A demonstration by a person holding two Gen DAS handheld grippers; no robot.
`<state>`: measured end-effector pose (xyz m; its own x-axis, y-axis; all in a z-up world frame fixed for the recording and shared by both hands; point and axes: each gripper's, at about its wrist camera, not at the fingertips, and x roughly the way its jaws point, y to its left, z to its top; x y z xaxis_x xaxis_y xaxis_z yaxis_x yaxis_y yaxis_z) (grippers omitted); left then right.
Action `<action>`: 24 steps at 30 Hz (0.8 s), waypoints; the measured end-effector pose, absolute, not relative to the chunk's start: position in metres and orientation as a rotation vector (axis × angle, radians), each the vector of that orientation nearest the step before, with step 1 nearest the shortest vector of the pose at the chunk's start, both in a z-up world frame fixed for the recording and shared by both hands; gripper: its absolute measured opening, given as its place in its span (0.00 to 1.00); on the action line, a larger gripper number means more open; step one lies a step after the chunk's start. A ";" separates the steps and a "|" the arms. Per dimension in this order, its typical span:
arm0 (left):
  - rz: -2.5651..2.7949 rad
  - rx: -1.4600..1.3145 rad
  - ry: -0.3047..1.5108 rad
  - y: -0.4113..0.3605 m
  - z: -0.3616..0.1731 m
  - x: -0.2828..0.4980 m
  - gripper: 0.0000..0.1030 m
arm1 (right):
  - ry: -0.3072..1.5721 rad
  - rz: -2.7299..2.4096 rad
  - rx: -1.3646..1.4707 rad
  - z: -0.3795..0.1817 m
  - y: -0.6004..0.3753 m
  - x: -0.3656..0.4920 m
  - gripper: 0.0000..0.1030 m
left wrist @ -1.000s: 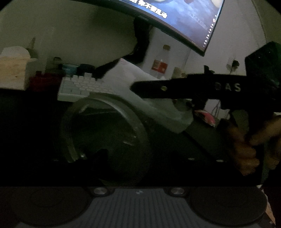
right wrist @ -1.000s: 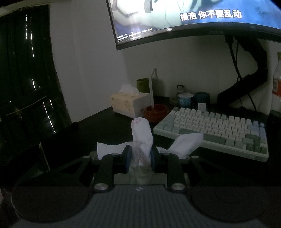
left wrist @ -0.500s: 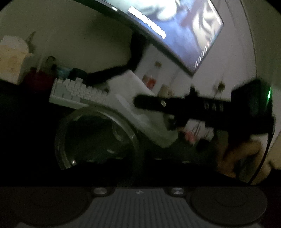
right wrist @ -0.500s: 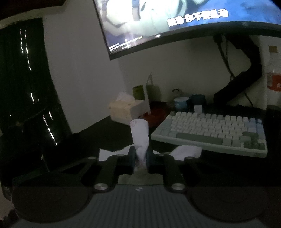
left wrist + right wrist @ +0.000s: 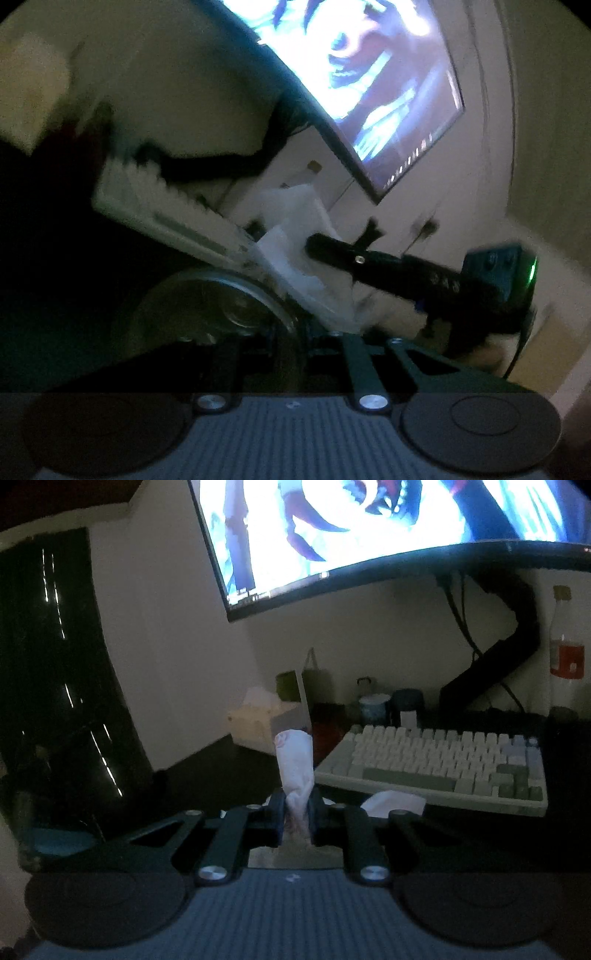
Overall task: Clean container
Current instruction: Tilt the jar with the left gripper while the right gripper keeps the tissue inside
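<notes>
Two grippers engaged. Left gripper (image 5: pixel 291 341) is clamped on the glass container (image 5: pixel 221 306) rim at 6 o'clock; rigid, slippery, judged breakable. Right gripper (image 5: pixel 297 812) pinches soft, light tissue (image 5: pixel 295 764), jaws having just closed.

Right wrist view: tissue (image 5: pixel 295 771) upright between the right gripper's (image 5: pixel 296 814) fingers, near centre. Beyond it to the right, keyboard (image 5: pixel 439 768) on the desk (image 5: pixel 221 771). Far left of the keyboard, tissue box (image 5: pixel 258 725); behind the keyboard, cups (image 5: pixel 388 707); at far right, bottle (image 5: pixel 567 657). Monitor (image 5: pixel 369 528) above all. Left wrist view: container (image 5: pixel 221 314) near, at left of centre, below the keyboard; tissue just right of its rim.
</notes>
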<state>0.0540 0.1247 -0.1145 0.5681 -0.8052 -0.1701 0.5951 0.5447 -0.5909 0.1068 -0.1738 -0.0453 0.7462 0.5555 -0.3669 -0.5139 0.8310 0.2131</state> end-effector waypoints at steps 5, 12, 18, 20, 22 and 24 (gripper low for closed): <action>-0.788 -0.243 0.386 0.097 -0.104 0.038 0.12 | 0.476 0.566 0.109 -0.051 -0.172 0.124 0.15; -0.756 -0.186 0.495 0.083 -0.117 0.045 0.17 | 0.486 0.629 0.064 -0.060 -0.145 0.126 0.16; -0.729 -0.194 0.539 0.090 -0.122 0.045 0.33 | 0.443 0.643 -0.029 -0.066 -0.140 0.121 0.16; -0.700 -0.150 0.554 0.087 -0.124 0.047 0.36 | 0.454 0.587 -0.046 -0.066 -0.146 0.128 0.16; -0.687 -0.116 0.550 0.084 -0.124 0.044 0.36 | 0.470 0.539 -0.041 -0.065 -0.150 0.134 0.16; -0.686 -0.117 0.557 0.085 -0.123 0.043 0.36 | 0.491 0.523 -0.004 -0.064 -0.152 0.137 0.19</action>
<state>0.0432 0.0848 -0.1232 0.6348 -0.6291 -0.4485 0.5679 0.7736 -0.2812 0.1369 -0.1524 -0.0641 0.7533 0.4786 -0.4511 -0.4804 0.8689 0.1195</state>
